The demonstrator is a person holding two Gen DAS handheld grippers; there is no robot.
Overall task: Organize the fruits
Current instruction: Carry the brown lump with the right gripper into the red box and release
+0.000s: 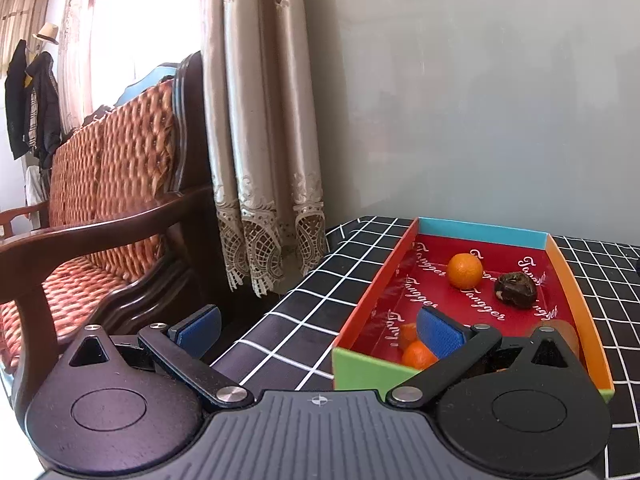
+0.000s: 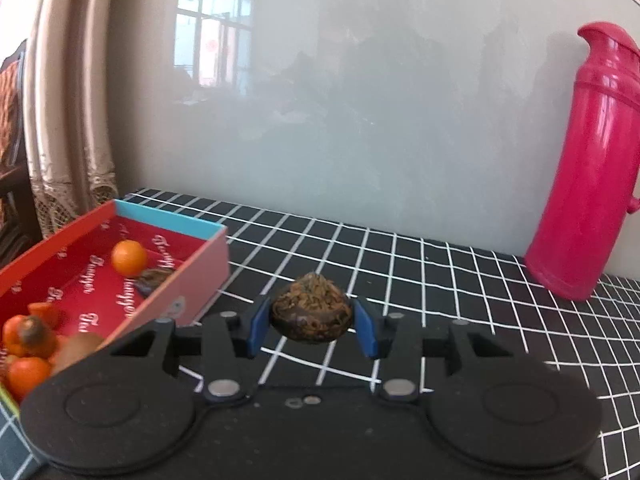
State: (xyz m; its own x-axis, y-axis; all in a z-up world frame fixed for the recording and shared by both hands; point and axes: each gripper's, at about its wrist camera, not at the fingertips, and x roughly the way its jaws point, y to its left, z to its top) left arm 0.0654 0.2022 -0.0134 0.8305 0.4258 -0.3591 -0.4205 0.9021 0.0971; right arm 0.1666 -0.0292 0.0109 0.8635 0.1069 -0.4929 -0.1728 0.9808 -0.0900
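Several fruits lie already in the box (image 2: 208,256), so the task looks well advanced. In the right wrist view, one orange (image 2: 129,257) and a dark brown fruit (image 2: 154,278) beside it rest near the far end of the box, and a heap of small oranges (image 2: 28,374) with a brownish fruit fills the near corner. The right gripper (image 2: 312,322) is clenched on one more dark fruit (image 2: 311,312), wrinkled and round, held between the blue pads above the checked worktop (image 2: 440,280), just beside the box but still outside it. This fruit seems to be the last one that is not put away, since no other loose fruit shows on the worktop; only a pink flask (image 2: 584,168) stands at the right. The left gripper (image 1: 320,330) is released, its jaws wide apart and holding nothing, at the near end of the box (image 1: 368,372). What is left, probably, is to carry the held fruit over the wall and let it go inside.
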